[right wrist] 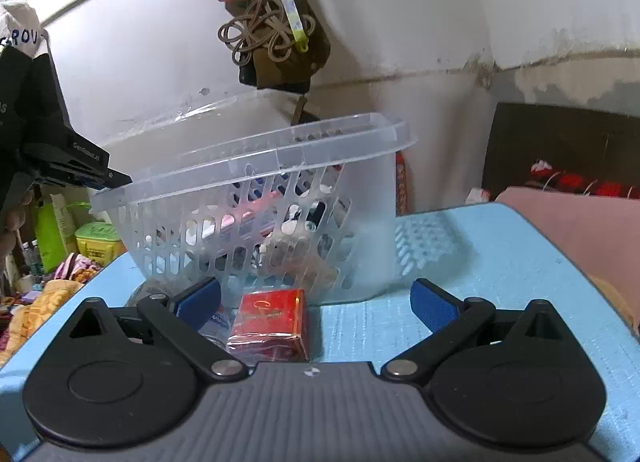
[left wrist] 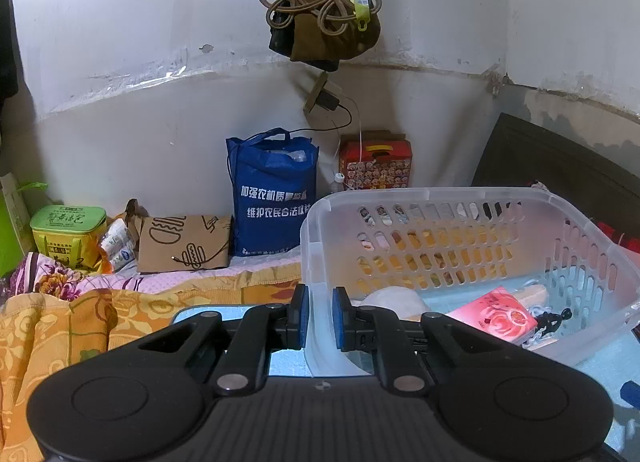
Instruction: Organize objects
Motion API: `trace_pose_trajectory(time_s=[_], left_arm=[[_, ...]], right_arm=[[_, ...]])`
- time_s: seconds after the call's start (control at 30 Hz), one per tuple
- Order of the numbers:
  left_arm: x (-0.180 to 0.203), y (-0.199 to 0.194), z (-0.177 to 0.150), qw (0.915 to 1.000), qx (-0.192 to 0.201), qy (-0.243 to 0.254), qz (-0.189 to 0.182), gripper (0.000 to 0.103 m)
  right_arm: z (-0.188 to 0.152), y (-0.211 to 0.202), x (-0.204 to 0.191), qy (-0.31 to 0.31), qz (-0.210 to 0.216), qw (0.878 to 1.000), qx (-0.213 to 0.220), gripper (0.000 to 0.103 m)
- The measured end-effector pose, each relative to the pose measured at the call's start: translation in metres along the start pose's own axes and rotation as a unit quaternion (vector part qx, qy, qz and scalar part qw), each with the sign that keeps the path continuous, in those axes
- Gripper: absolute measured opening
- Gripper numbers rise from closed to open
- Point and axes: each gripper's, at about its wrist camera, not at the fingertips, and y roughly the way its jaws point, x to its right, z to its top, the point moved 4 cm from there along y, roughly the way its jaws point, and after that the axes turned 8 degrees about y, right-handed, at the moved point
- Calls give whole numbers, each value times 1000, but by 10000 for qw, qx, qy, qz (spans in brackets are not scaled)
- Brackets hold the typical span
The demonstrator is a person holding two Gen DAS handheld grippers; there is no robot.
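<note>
Your left hand-held gripper [left wrist: 320, 316] is pinched on the near-left corner of the clear basket [left wrist: 440, 198]. The blue pads sit either side of the wall with only the plastic between them. In the right wrist view that same hand-held gripper shows at the far left, at the basket rim, and the basket looks tilted. My read: you're holding it steady, or tipped toward the right hand, so loading is easier.

Your right hand-held gripper [right wrist: 316, 300] is spread wide with nothing in it. It's low over the blue surface [right wrist: 500, 262]. The red box [right wrist: 269, 324] lies between its fingers, nearer the left pad [right wrist: 200, 298], just this side of the basket's near wall. No pad touches it. That wide opening suits the box's width.

Already in the basket: a pink packet [left wrist: 494, 314], a small black item [left wrist: 554, 320] on its right, and something white [left wrist: 396, 298] on the near-left. What else is in there I can't tell.

Red box is likely the next item to go in. Centre it between the pads before closing, since it sits off toward the left pad. The wrap looks glossy, so it may slip. Lift it over the near rim.
</note>
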Motion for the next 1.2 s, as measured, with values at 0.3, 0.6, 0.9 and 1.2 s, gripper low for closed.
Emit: trace_pose_trajectory(time_s=[0.3,0.6,0.9,1.2], left_arm=[[0,2,1,10000,0,-17,2,15],[1,3,2,10000,10,12,42,16],[3,2,1,10000,20,38,63,16],[3,0,0,10000,18,16,48,16]], right_arm=[[-15,-11,-10,-484,-178,9985,158,103],[-17,-15,-14,-598,-210,9976,272,103],[-19,-20,-17,-636,-299,9967,413,103],[-54,-58,-64,-167,501,9971,553,103]])
